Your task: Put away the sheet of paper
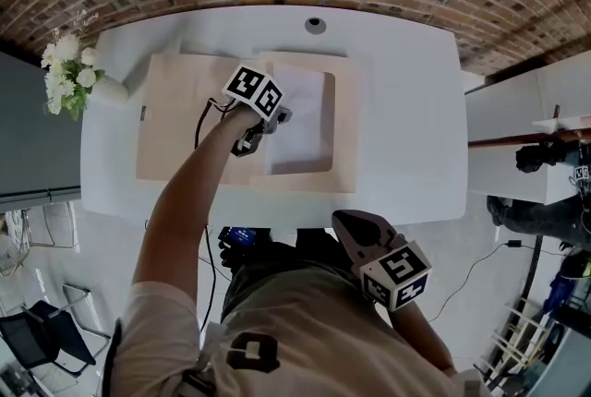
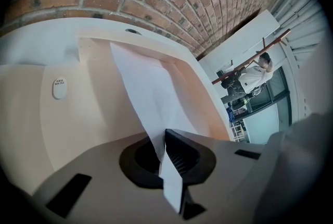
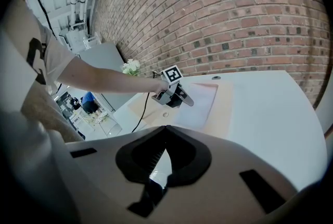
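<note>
Left gripper pinches the sheet of paper, its gripped edge partly hidden.

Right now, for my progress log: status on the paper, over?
Left tongs shut on sheet of paper, over open folder. Right tongs shut, empty, off the table. Nothing in the way.

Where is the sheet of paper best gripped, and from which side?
Its near left edge, from the person's side, as the left hand-held gripper holds it: the sheet of paper is thin, lying on the folder; only an edge suits jaws.
</note>
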`<act>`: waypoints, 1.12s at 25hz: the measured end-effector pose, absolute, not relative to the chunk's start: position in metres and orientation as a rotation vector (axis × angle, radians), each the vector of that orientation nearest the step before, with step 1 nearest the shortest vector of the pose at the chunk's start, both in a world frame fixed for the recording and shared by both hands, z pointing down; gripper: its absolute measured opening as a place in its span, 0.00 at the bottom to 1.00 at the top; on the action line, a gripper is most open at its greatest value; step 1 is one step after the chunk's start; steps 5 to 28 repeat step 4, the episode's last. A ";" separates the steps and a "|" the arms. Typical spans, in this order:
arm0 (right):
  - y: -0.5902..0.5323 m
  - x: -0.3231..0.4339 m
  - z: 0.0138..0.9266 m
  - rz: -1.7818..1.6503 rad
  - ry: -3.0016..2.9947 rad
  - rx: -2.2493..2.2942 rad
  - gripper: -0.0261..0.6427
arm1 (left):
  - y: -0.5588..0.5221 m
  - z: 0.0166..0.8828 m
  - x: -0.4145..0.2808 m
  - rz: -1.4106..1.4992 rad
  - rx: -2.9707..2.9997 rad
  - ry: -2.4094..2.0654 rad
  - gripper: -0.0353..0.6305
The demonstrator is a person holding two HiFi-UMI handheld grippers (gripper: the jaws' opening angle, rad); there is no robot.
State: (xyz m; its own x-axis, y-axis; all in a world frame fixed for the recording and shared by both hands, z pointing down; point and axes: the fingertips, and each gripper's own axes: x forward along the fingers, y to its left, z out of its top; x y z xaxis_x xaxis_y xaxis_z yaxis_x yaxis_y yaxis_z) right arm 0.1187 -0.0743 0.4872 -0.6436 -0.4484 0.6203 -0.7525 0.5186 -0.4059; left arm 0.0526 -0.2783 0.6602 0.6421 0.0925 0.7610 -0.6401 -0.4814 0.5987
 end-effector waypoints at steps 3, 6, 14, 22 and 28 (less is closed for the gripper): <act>-0.071 0.119 0.487 0.936 -2.317 0.980 0.07 | -0.275 0.661 0.053 0.939 1.875 -0.435 0.08; -0.070 0.120 0.486 0.938 -2.316 0.980 0.07 | -0.273 0.661 0.053 0.940 1.873 -0.435 0.08; -0.070 0.120 0.486 0.938 -2.316 0.980 0.07 | -0.273 0.661 0.053 0.940 1.873 -0.435 0.08; -0.070 0.120 0.486 0.938 -2.316 0.980 0.07 | -0.273 0.661 0.053 0.940 1.873 -0.435 0.08; -0.070 0.120 0.486 0.938 -2.316 0.980 0.07 | -0.273 0.661 0.053 0.940 1.873 -0.435 0.08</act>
